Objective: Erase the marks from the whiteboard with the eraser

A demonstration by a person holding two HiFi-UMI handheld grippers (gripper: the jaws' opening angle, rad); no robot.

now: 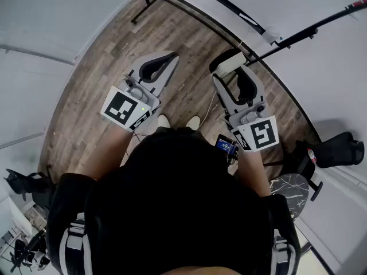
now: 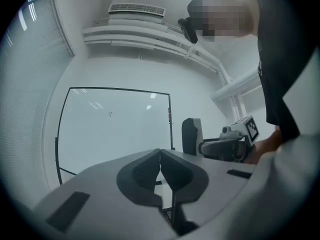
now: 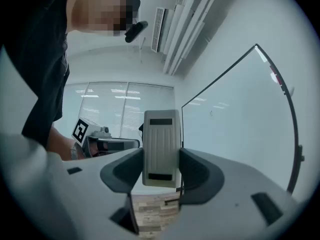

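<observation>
The whiteboard [image 2: 115, 129] stands in front of me in a black frame, with a faint small mark [image 2: 110, 114] near its upper middle. That mark [image 3: 210, 113] also shows on the whiteboard [image 3: 240, 124] in the right gripper view. My right gripper [image 3: 161, 171] is shut on the eraser [image 3: 161, 144], a white ribbed block with a dark felt side, held upright short of the board. In the head view the eraser [image 1: 229, 63] sits in the right gripper [image 1: 235, 73]. My left gripper [image 1: 166, 59] is beside it, and its jaws [image 2: 160, 156] are shut on nothing.
The board's black stand foot [image 1: 287, 39] reaches onto the wood floor [image 1: 114, 56]. A black chair [image 1: 338, 150] and a small marble-topped table [image 1: 289, 191] are at my right. Dark equipment [image 1: 23, 182] lies at the lower left. White walls close both sides.
</observation>
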